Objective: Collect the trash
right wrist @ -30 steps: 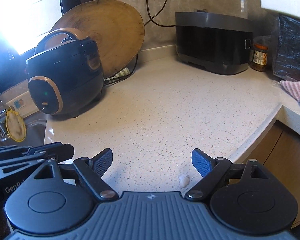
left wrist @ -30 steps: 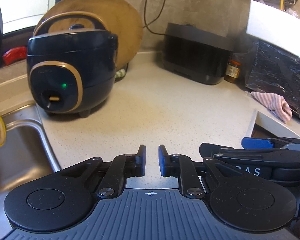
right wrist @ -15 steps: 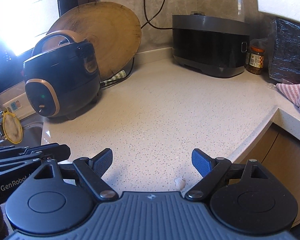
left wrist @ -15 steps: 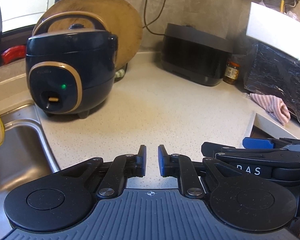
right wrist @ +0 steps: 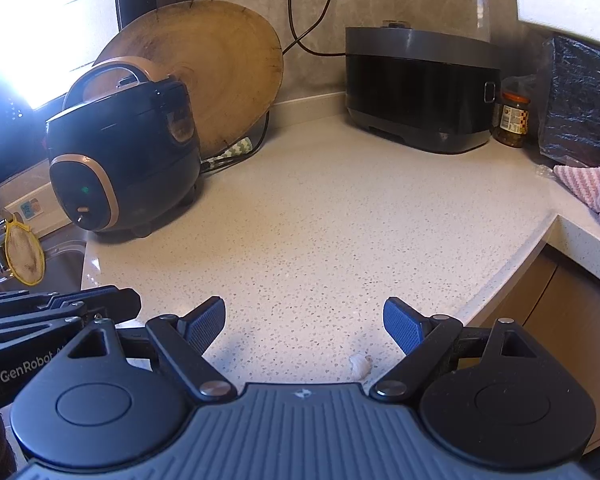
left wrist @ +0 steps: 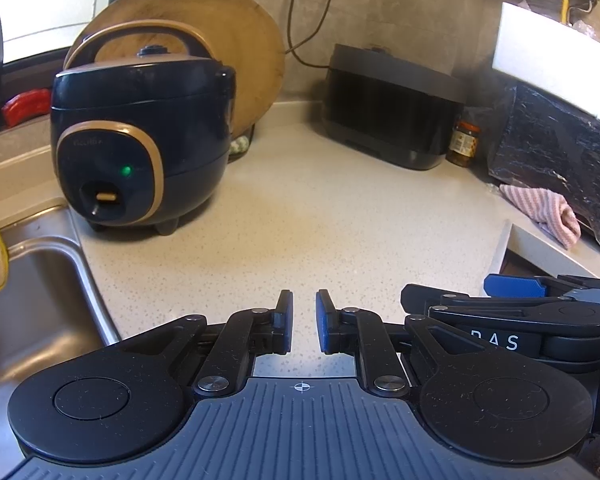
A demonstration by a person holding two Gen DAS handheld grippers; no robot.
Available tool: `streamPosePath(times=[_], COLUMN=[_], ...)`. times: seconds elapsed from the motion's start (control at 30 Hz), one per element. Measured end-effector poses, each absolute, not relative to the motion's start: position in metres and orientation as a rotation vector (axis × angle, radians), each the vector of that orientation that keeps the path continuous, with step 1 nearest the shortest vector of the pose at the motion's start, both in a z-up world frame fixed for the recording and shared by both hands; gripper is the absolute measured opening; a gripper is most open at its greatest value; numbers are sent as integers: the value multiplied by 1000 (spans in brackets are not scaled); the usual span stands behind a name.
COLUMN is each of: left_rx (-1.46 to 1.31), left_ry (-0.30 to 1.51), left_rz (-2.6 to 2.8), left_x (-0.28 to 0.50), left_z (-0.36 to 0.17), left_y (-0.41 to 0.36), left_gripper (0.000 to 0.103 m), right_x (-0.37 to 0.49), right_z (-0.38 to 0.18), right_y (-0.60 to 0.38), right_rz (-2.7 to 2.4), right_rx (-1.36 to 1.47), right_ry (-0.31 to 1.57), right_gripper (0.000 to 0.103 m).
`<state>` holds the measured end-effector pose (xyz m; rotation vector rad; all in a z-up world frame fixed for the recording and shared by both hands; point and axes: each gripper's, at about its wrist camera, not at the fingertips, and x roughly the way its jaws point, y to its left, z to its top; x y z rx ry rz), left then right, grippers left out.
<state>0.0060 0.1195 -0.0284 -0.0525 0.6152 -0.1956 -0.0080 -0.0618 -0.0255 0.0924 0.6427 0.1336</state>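
A small white scrap (right wrist: 360,365) lies on the speckled countertop (right wrist: 340,220), near its front edge. My right gripper (right wrist: 304,312) stands open just above it, and the scrap sits between the fingers, nearer the right blue pad (right wrist: 400,326). Nothing touches the scrap. My left gripper (left wrist: 304,300) hovers over bare counter to the left, by the sink, shut to a narrow slit with nothing between its pads. Each gripper shows at the edge of the other's view: the right one's finger (left wrist: 514,286) and the left one's fingers (right wrist: 100,300).
A dark blue rice cooker (left wrist: 140,140) stands at the left in front of a round wooden board (right wrist: 220,68). At the back are a black appliance (right wrist: 420,84) and a jar (right wrist: 512,120). A striped cloth (left wrist: 544,208) lies right; the steel sink (left wrist: 32,300) is left.
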Motion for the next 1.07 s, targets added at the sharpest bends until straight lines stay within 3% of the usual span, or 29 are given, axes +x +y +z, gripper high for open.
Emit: streamPosePath(times=[1.07], left_rx=[-88], left_ry=[604], left_rz=[-155], left_x=[5], left_z=[-30], left_y=[127], left_gripper=[16], right_x=[-7], right_z=[-28], right_y=[-61], right_rz=[133], right_rx=[99], right_ry=[646], right_gripper=[89])
